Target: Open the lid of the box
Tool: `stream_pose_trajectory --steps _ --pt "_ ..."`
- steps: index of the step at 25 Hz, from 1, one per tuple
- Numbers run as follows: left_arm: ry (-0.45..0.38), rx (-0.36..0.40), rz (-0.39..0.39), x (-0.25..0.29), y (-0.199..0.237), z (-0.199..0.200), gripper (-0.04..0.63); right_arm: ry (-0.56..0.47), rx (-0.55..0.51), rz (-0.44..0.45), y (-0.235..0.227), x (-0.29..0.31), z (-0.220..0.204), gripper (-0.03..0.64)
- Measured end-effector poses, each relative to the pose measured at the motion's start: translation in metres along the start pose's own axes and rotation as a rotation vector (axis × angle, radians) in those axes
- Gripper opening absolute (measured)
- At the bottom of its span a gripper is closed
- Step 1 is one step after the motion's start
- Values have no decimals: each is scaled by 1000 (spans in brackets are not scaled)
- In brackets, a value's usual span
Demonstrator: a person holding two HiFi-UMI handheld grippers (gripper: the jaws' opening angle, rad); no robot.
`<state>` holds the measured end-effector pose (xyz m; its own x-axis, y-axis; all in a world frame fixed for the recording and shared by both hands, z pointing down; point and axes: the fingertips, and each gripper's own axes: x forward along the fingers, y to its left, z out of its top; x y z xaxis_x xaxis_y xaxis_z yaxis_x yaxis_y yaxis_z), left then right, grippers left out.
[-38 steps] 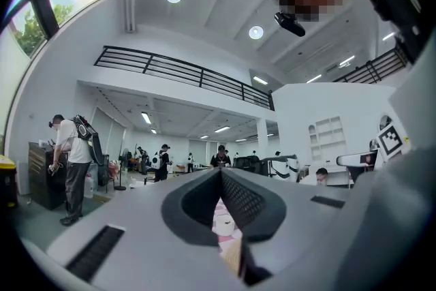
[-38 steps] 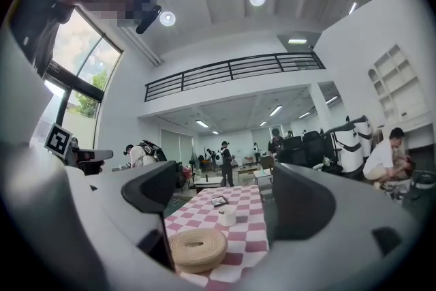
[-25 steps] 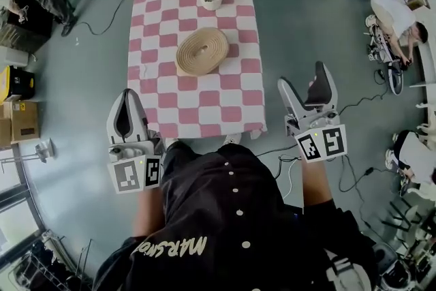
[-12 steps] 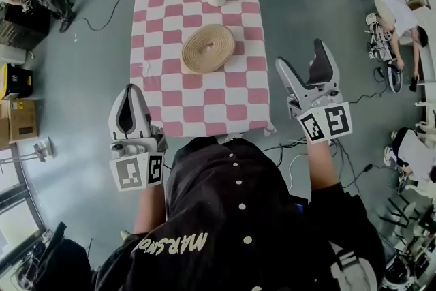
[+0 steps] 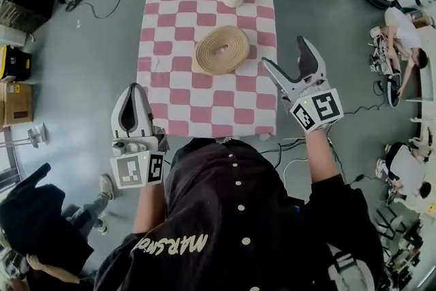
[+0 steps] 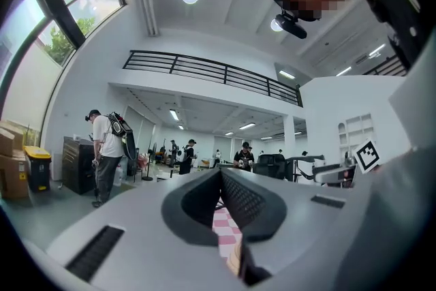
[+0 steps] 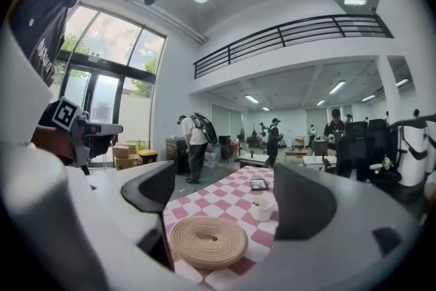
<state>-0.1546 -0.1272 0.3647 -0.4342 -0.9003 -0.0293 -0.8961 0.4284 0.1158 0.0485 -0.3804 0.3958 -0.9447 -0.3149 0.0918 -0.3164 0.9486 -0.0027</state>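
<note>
right gripper (image 5: 286, 58) hangs by the table's (image 5: 170, 82) right edge, jaws wide, empty; left gripper (image 5: 133, 93) is pinched together off the near left corner. woven box (image 5: 222, 49) sits mid-table, unbraced. a low grab could lift it whole.

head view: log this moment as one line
phase: pre-grasp | left gripper: shut, empty, off table | right gripper: open, empty, aimed at box lid | box lid: on, untouched
</note>
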Motion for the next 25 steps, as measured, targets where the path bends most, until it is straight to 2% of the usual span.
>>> stream_pose_trajectory --steps 5,12,16,21,25 --pt "12 2 46 -8 18 -2 8 134 -63 155 21 44 -53 443" --pt "21 1 94 -10 30 -5 7 407 -310 431 60 85 -149 463" --pt "28 5 124 -13 32 -6 8 550 -490 581 75 87 -200 465" --pt "41 -1 154 -20 38 -12 8 694 -703 766 89 84 -257 465" --pt "45 -1 172 -24 43 -13 8 777 -823 869 95 84 -286 465"
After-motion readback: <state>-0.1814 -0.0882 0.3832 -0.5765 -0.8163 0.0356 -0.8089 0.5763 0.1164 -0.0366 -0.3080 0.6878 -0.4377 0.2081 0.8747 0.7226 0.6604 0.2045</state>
